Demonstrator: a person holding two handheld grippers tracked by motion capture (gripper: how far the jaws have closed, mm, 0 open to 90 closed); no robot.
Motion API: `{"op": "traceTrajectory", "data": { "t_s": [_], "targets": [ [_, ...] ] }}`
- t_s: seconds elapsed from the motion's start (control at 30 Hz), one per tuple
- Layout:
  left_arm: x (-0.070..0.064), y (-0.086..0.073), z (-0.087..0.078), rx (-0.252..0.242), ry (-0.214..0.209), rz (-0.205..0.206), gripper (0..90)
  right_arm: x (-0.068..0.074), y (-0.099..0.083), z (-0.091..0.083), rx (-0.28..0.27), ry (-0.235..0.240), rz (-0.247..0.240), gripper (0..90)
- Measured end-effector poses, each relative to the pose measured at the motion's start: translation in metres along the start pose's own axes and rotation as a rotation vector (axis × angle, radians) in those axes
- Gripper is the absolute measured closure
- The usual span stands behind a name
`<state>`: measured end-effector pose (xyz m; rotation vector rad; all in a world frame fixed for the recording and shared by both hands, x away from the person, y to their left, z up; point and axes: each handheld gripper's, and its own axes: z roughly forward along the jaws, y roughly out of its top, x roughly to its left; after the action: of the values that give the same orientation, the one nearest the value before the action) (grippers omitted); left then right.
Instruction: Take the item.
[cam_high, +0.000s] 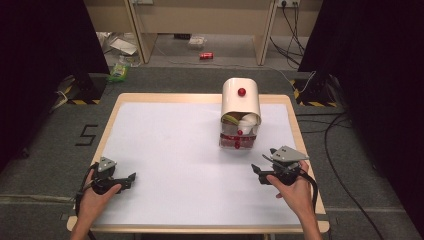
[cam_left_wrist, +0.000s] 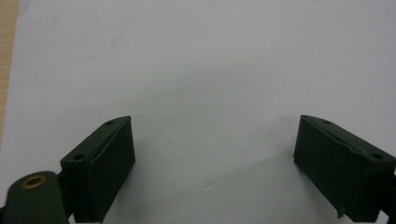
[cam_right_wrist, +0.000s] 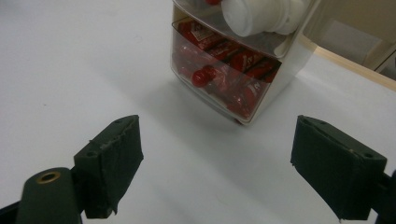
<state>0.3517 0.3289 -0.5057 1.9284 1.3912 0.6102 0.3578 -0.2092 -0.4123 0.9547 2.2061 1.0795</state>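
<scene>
Not started yet by the look: both claws, left (cam_high: 131, 176) & right (cam_high: 256, 170), jaws apart w/ nothing held, resting near edge of surface (cam_high: 165, 150); drawer box (cam_high: 240, 117) far-right untouched, right claw nearest.

In my right gripper view the storage box (cam_right_wrist: 243, 60) is cut off by the top edge, so I see only its clear lower drawer and part of the shelf above. The white cups (cam_right_wrist: 261, 16) there are cropped too. The red packets (cam_right_wrist: 233, 70) inside the drawer are too blurred to read. From the high view, what fills the box's (cam_high: 241, 112) open front is too small to tell.
</scene>
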Motion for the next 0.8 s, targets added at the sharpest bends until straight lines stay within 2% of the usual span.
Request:
{"op": "traceTrajectory", "data": {
  "t_s": [0.23,0.43,0.8],
  "targets": [
    [0.0,0.0,0.0,-0.002,0.001,0.0,11.7,0.002,0.009,0.0,-0.023,0.004,-0.013,15.7],
    [0.0,0.0,0.0,-0.002,0.001,-0.001,11.7,0.006,0.025,0.007,-0.05,0.01,-0.042,15.7],
    [0.0,0.0,0.0,-0.002,0.0,-0.001,11.7,0.007,0.046,0.013,-0.087,0.011,-0.058,15.9]
  ]
}}
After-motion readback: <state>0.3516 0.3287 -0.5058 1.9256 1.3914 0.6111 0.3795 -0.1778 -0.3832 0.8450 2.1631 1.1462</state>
